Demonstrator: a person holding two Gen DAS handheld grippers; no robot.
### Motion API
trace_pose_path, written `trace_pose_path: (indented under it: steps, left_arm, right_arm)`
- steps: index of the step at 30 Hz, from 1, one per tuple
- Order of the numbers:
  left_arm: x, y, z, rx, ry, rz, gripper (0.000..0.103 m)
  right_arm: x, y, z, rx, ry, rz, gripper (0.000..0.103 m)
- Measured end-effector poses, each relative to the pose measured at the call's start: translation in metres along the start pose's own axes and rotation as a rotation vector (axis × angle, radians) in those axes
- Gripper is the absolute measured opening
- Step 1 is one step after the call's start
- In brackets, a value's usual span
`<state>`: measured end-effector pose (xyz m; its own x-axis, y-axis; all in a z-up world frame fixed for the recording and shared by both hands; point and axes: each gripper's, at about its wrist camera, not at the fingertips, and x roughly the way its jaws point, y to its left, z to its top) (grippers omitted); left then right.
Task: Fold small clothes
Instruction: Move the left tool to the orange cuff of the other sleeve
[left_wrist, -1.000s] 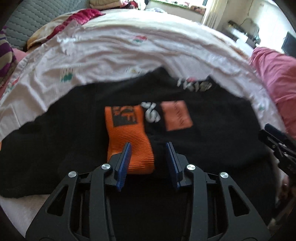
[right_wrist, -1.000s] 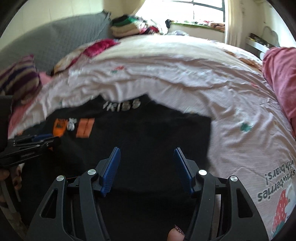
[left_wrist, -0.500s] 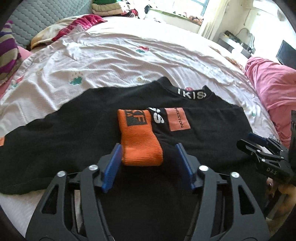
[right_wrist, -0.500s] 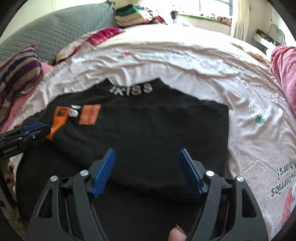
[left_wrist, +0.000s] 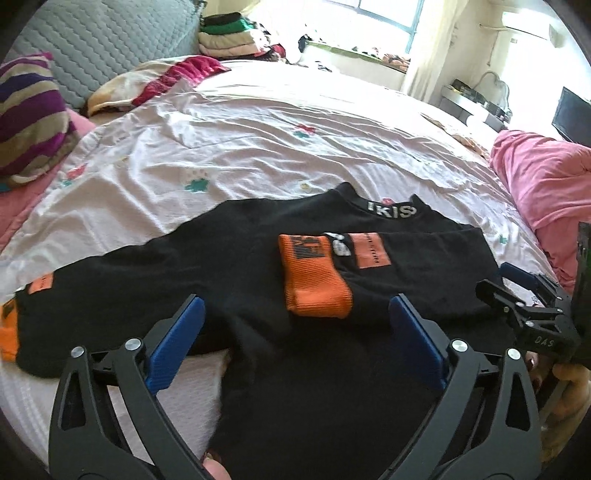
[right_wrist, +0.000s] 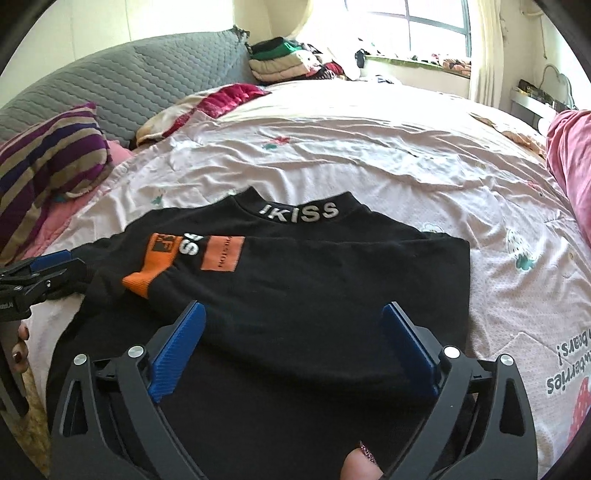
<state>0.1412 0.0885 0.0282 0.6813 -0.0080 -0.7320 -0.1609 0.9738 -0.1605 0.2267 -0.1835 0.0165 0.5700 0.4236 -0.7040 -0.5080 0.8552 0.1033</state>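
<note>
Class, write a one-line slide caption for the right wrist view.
Open right gripper above a black top on the bed, one orange-cuffed sleeve folded across it.

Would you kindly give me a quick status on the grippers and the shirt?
Left gripper and right gripper open, jaws just opened, nothing held. Black shirt flat on bedsheet, one sleeve folded across. Nothing in the way.

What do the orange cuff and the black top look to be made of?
Orange cuff: looks like ribbed knit, matte; fine parallel ridges run across it. Black top: seems a soft, matte knit fabric, perhaps cotton jersey; it lies limp with gentle folds and no shine. The exact fibre cannot be told.
</note>
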Motion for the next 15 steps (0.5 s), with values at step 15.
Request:
trace_pose_path:
  steps: [15]
  left_arm:
    - [-0.030, 0.057, -0.013, -0.093, -0.028, 0.078, 0.093]
  right_arm:
    - [-0.017, 0.054, 0.016, -0.060, -0.039, 0.051, 0.098]
